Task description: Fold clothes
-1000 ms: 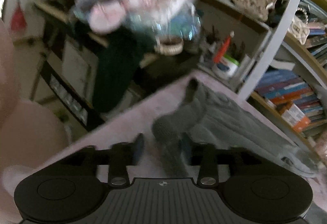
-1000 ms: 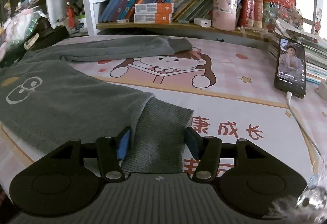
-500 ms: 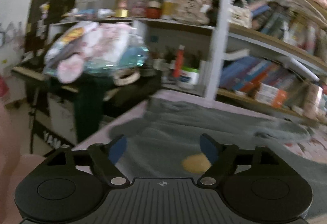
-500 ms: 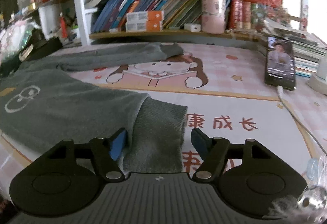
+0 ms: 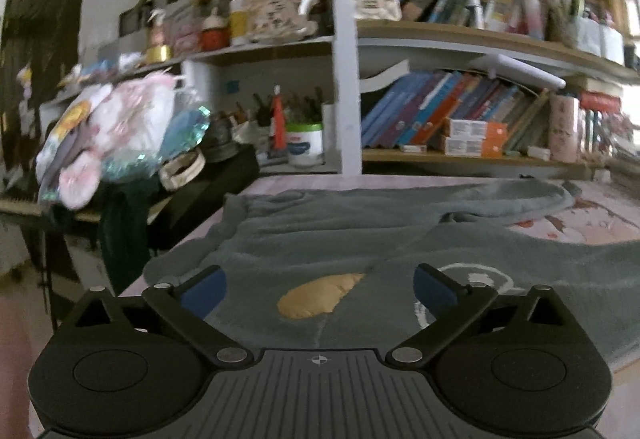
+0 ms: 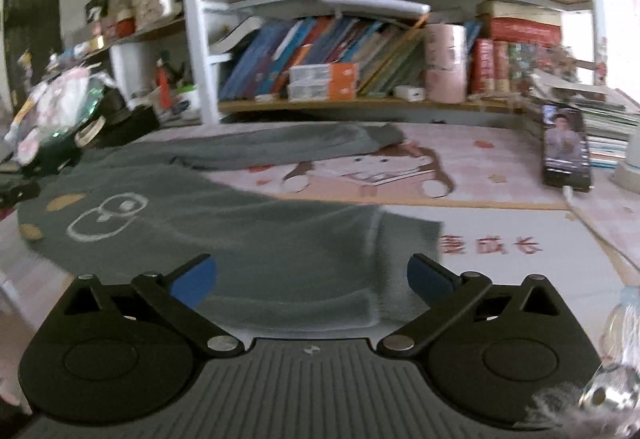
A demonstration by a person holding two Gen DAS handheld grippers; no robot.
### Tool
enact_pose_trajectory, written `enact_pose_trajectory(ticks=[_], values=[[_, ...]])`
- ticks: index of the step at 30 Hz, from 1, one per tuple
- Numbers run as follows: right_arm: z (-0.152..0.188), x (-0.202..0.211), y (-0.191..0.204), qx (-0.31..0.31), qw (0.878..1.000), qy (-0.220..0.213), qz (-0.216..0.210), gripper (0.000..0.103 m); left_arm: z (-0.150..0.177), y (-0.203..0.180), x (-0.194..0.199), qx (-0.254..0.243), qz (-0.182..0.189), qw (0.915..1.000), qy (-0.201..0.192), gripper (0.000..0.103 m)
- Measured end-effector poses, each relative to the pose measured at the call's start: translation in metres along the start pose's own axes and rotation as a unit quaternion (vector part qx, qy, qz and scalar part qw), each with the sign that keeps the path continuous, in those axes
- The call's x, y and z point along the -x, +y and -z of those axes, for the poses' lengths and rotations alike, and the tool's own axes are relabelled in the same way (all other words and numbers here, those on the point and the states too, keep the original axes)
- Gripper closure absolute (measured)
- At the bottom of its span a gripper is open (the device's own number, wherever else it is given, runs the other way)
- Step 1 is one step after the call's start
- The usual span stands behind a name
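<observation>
Because the grey knitted sweater (image 6: 248, 235) lies flat on the pink cartoon-printed table mat (image 6: 492, 167) for folding, the left gripper (image 5: 318, 285) and right gripper (image 6: 312, 279) have just been opening and now hover released, nothing between their jaws.

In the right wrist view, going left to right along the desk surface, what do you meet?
Grey knitted sweater with a white outline motif → pink cartoon-girl print on the desk mat → black smartphone with a lit screen → stack of books and papers at the right edge.
</observation>
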State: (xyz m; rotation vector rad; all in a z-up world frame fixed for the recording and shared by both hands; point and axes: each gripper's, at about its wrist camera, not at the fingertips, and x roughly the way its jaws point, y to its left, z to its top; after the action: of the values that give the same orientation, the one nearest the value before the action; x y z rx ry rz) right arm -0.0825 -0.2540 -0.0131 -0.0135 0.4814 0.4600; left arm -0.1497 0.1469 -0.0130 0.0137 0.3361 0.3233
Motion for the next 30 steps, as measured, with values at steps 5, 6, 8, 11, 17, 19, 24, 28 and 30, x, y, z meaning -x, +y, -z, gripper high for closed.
enact_pose_trajectory(ticks=[5,6,8,11,17,19,24,28,30], values=[[0.002,-0.007,0.013,0.013,1.0,0.018,-0.006,0.0,0.006,-0.012,-0.001,-0.022,0.017,0.9996,0.002,0.0],[0.003,-0.008,0.014,0.013,1.0,0.021,-0.005,0.0,0.008,-0.015,-0.002,-0.026,0.021,0.9994,0.004,0.0],[0.005,-0.009,0.014,0.012,1.0,0.025,-0.002,0.0,0.012,-0.019,-0.005,-0.032,0.026,0.9991,0.011,0.0],[0.007,-0.01,0.014,0.012,1.0,0.025,0.004,0.0,0.017,-0.025,-0.008,-0.038,0.028,0.9987,0.018,0.0],[0.01,-0.014,0.019,0.022,0.999,0.025,0.014,0.0,0.022,-0.027,-0.009,-0.032,0.035,0.9986,0.022,0.0],[0.01,-0.015,0.02,0.025,0.999,0.024,0.016,0.0,0.023,-0.028,-0.01,-0.032,0.037,0.9985,0.024,0.0],[0.011,-0.017,0.022,0.028,0.999,0.022,0.018,0.0,0.025,-0.032,-0.012,-0.037,0.04,0.9981,0.029,0.0],[0.011,-0.018,0.022,0.03,0.999,0.021,0.018,0.0,0.025,-0.036,-0.013,-0.04,0.041,0.9978,0.032,0.0],[0.01,-0.019,0.021,0.03,0.999,0.02,0.016,0.0,0.025,-0.037,-0.012,-0.042,0.043,0.9977,0.031,0.0]])
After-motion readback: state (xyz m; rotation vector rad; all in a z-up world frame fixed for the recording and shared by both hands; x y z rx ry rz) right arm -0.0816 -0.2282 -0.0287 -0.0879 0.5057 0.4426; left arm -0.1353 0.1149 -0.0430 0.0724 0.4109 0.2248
